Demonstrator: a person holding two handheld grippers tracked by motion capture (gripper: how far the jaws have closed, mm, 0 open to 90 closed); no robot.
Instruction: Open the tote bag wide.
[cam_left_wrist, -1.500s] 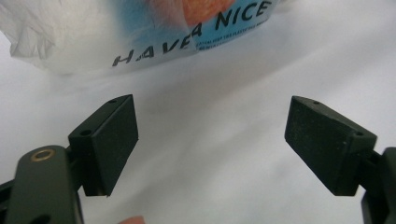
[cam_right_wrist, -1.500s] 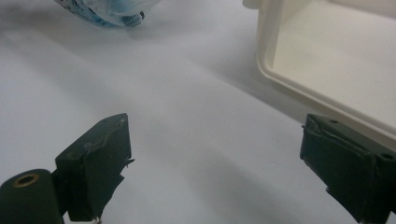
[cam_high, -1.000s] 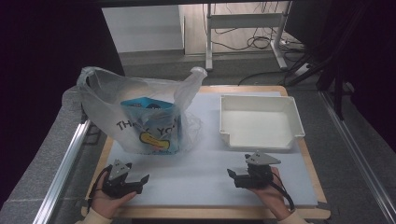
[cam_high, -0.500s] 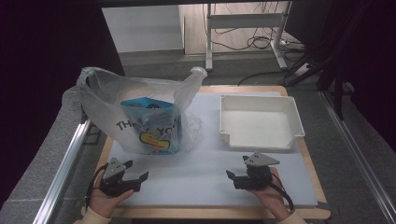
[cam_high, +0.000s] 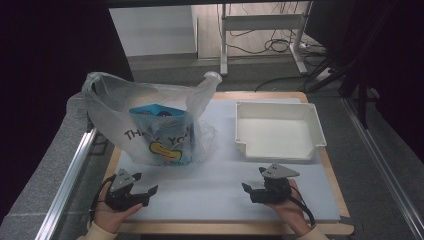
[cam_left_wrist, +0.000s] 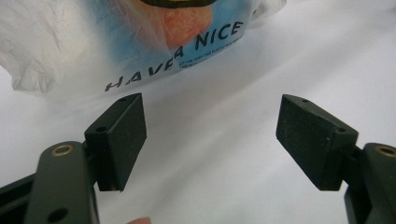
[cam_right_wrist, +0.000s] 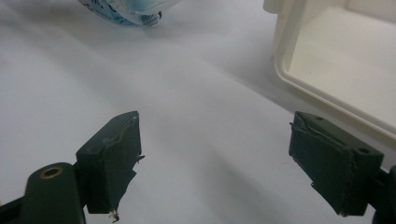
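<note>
A: From above, your left gripper (cam_high: 142, 190) sits at the near left edge of the desk (cam_high: 225, 200), and your right gripper (cam_high: 255, 187) at the near right. Between and beyond them stands the plastic bag (cam_high: 125, 120), upright at the left half of the white mat, handles up.

B: And the high view gives you what's inside it: a blue carton (cam_high: 162, 132) standing in the bag, showing through the thin film. The printed lettering runs across the front.

A: Your left gripper view goes in much closer. There the bag's lower edge fills the top, and you can read "NICE" on it, which the high view is too far off to give. Jaws released, wide apart, nothing but bare mat between them. They've just been closing a touch, no thing between.

B: Your right gripper view catches something else: the white tray (cam_right_wrist: 336, 60) at its upper right, its rim near that jaw but apart from it. A corner of the bag sits far off at the top.

A: Right jaws released too, wide, bare mat between them.

B: The tray from above: at the far right of the mat, well apart from the bag, its floor bare.
</note>
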